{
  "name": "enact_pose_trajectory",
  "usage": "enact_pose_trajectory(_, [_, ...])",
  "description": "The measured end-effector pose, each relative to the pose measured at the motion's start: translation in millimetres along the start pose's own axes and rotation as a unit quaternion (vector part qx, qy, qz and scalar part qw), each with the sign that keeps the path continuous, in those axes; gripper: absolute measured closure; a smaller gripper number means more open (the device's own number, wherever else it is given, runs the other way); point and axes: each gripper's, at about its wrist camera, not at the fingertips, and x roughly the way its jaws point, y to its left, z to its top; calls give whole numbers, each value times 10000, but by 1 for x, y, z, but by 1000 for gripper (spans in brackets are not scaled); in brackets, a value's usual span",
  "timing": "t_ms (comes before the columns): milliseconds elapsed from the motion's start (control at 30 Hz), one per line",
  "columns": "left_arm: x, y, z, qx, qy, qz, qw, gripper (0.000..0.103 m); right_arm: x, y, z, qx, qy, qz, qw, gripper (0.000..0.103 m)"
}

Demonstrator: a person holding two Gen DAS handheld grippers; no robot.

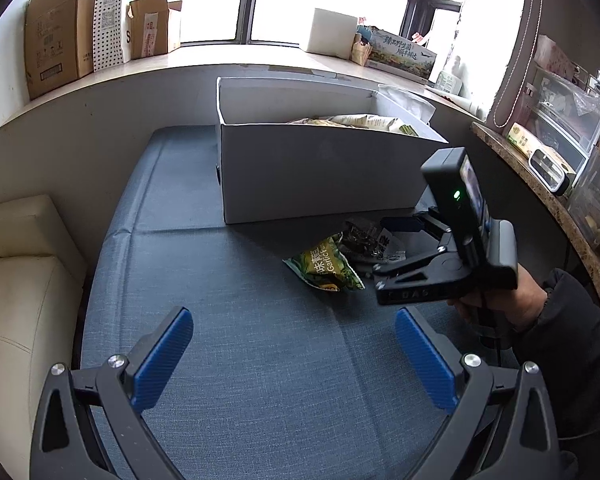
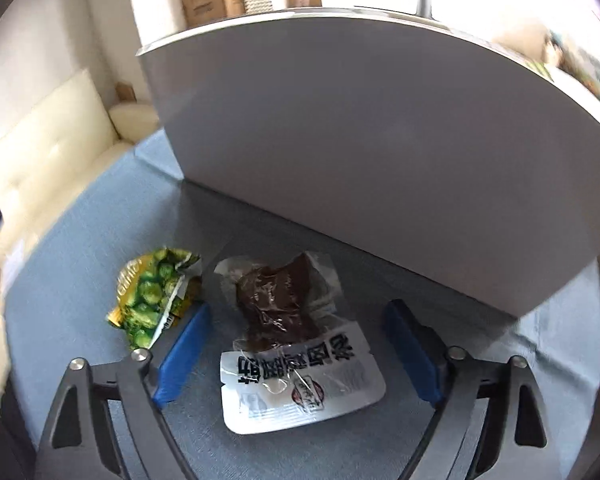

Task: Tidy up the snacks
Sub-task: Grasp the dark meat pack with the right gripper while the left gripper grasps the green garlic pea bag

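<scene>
1. blue-grey cloth covers the counter (image 1: 228,344), which sits under a bright window with a cream sofa at its left edge.
2. vacuum pack of dark meat (image 2: 292,344): clear pouch with a white printed label, lying flat on the cloth just in front of the white box. not yet stowed. it lies between the two blue pads of the right gripper (image 2: 300,354), which is spread wide, one pad on either side and neither touching the pouch.
3. green garlic-pea bag (image 2: 156,296): crumpled, lying just beside the meat pack on its left, outside the right gripper's left pad. not yet stowed.
4. white box (image 1: 324,168): open-topped, standing on the cloth directly behind both loose packs. several pale and green snack bags (image 1: 364,122) show above its near wall, so part of the sorting looks done; how many are inside cannot be told.
5. left gripper (image 1: 292,356): spread wide, holding nothing, low over bare cloth and well apart from both packs.
6. progress, as a judgement: two items remain loose on the counter, the rest seen are in the box. the meat pack looks like the item in hand; closing on it, lifting it over the wall and repeating for the pea bag would be what is left.
7. surroundings: cardboard cartons (image 1: 56,32) on the window ledge; a cluttered stone-topped shelf (image 1: 548,200) at the right.
</scene>
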Motion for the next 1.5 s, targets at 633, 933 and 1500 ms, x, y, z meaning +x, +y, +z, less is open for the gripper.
enact_pose_trajectory(633, [17, 3, 0, -49, 170, 7, 9998, 0, -46, -12, -10, 382, -318, 143, 9987, 54])
enact_pose_trajectory(933, [56, -14, 11, 178, 330, 28, 9993, 0, -128, -33, -39, 961, -796, 66, 9922, 54])
enact_pose_trajectory(1500, [127, -34, 24, 429, 642, 454, 9960, 55, -154, -24, -69, 1446, -1083, 277, 9832, 54])
